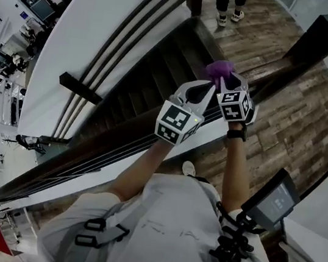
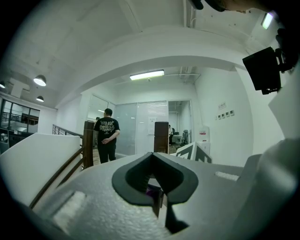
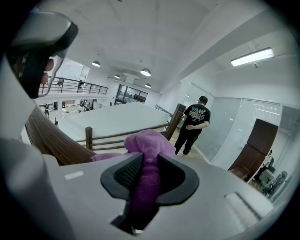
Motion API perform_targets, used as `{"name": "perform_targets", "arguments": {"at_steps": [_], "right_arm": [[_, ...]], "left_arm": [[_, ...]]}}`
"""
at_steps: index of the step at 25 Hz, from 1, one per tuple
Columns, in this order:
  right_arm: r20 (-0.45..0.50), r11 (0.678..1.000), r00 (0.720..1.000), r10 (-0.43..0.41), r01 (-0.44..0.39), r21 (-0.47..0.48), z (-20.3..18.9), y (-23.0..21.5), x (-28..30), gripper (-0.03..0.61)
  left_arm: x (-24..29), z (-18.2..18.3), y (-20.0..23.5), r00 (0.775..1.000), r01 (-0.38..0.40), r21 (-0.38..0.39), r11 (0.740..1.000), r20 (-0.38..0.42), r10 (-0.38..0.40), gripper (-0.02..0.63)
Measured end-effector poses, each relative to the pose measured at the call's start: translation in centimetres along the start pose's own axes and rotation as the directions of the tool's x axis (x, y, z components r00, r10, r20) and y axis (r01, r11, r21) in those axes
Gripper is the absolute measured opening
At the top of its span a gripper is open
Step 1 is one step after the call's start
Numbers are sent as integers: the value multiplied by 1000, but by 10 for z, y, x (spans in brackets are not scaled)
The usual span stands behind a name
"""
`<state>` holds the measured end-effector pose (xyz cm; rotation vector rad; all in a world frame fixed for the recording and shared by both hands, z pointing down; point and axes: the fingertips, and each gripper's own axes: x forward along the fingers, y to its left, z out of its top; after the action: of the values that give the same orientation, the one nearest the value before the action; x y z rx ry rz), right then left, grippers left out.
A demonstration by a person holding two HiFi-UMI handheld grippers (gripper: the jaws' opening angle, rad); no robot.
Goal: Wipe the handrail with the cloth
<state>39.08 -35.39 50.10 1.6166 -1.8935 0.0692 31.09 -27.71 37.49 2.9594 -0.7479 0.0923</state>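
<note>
A dark wooden handrail point(image 1: 120, 131) runs from lower left to upper right beside a descending staircase. The purple cloth point(image 1: 218, 70) is bunched above the rail, and my right gripper point(image 1: 225, 82) is shut on it. In the right gripper view the cloth point(image 3: 146, 154) fills the gap between the jaws of that gripper point(image 3: 143, 190), with the brown handrail point(image 3: 47, 139) at the left. My left gripper point(image 1: 206, 91) is close beside the right one, over the rail, jaws shut. In the left gripper view only a sliver of purple shows in the slit of that gripper point(image 2: 157, 194).
Dark stair steps point(image 1: 161, 71) drop away beyond the rail, with a white side wall point(image 1: 86, 35) and a second rail at the left. A person point(image 1: 230, 2) stands on the wooden landing at the top. A dark post point(image 1: 318, 31) stands upper right. A screen point(image 1: 273, 201) hangs from the chest rig.
</note>
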Motion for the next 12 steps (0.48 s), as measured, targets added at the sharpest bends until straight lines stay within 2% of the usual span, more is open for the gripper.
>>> {"name": "perform_targets", "arguments": {"at_steps": [7, 12], "right_arm": [[-25, 999, 999, -46, 47, 26, -17, -62, 11, 95], [-21, 995, 996, -89, 90, 52, -27, -100, 11, 95]], "left_arm": [[33, 9, -15, 999, 41, 21, 999, 4, -41, -2], [48, 11, -28, 998, 62, 64, 996, 5, -63, -2]]}}
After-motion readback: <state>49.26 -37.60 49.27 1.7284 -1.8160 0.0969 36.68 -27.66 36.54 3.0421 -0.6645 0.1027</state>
